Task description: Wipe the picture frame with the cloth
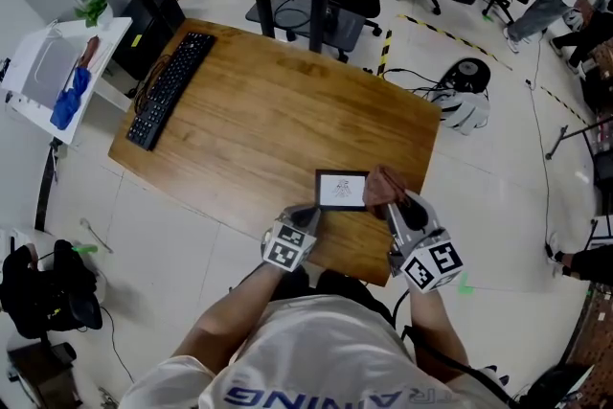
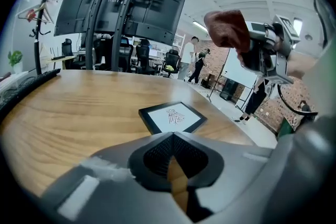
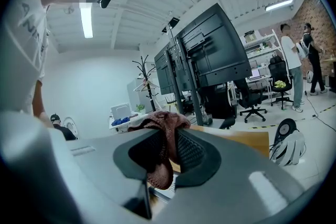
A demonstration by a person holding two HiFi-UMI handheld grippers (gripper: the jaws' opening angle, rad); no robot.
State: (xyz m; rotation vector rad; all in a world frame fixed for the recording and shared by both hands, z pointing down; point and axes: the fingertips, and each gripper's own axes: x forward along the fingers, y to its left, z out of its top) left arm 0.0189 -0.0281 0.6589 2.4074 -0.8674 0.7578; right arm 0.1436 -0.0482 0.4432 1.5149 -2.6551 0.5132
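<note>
A small black picture frame (image 1: 342, 190) with a white print lies flat near the wooden table's front edge; the same picture frame (image 2: 171, 117) shows just ahead of the left jaws. My left gripper (image 1: 310, 217) sits at the frame's near left corner, jaws shut with nothing between them (image 2: 173, 165). My right gripper (image 1: 392, 202) is shut on a reddish-brown cloth (image 1: 381, 186), held above the frame's right edge. The cloth (image 3: 164, 139) bunches between the jaws in the right gripper view, and the cloth (image 2: 227, 29) hangs in the air in the left gripper view.
A black keyboard (image 1: 170, 89) lies at the table's (image 1: 268, 120) far left edge. A white cart (image 1: 57, 72) with blue items stands left of the table. Office chairs (image 1: 330, 19) and monitor stands are behind it. Cables and a helmet (image 1: 466, 110) lie on the floor to the right.
</note>
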